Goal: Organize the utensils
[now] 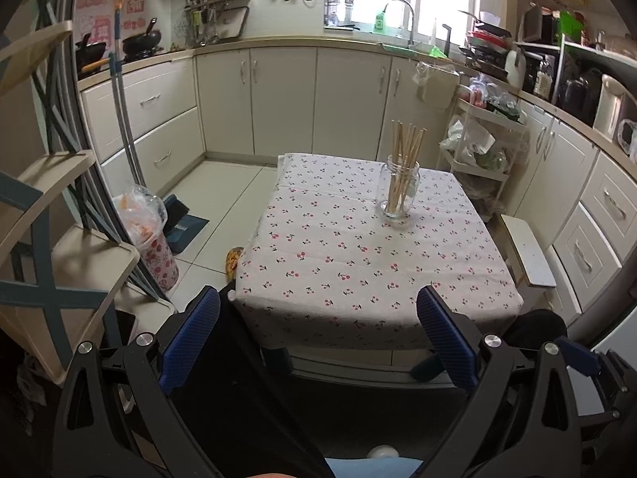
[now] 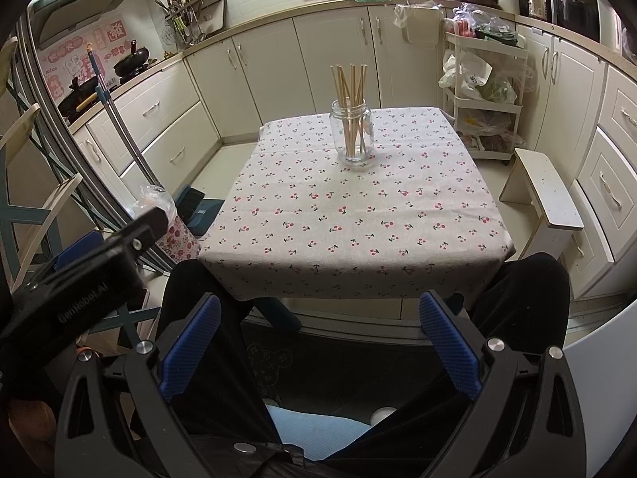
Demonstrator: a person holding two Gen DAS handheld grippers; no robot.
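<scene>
A clear glass jar (image 1: 398, 193) holding several wooden chopsticks (image 1: 406, 147) stands upright on the far right part of a table covered with a cherry-print cloth (image 1: 358, 263). In the right wrist view the jar (image 2: 352, 135) and chopsticks (image 2: 350, 91) sit at the table's far middle (image 2: 342, 215). My left gripper (image 1: 318, 314) is open and empty, held back below the table's near edge. My right gripper (image 2: 318, 318) is also open and empty, in front of the near edge. The left gripper's body (image 2: 99, 263) shows at the left of the right wrist view.
A white stool (image 2: 549, 195) stands right of the table, with a white trolley (image 2: 485, 99) behind it. A floral bin (image 1: 155, 247) with a plastic bag, a broom and dustpan (image 1: 179, 219) stand on the left floor. A shelf (image 1: 59, 239) is at far left. Cabinets ring the room.
</scene>
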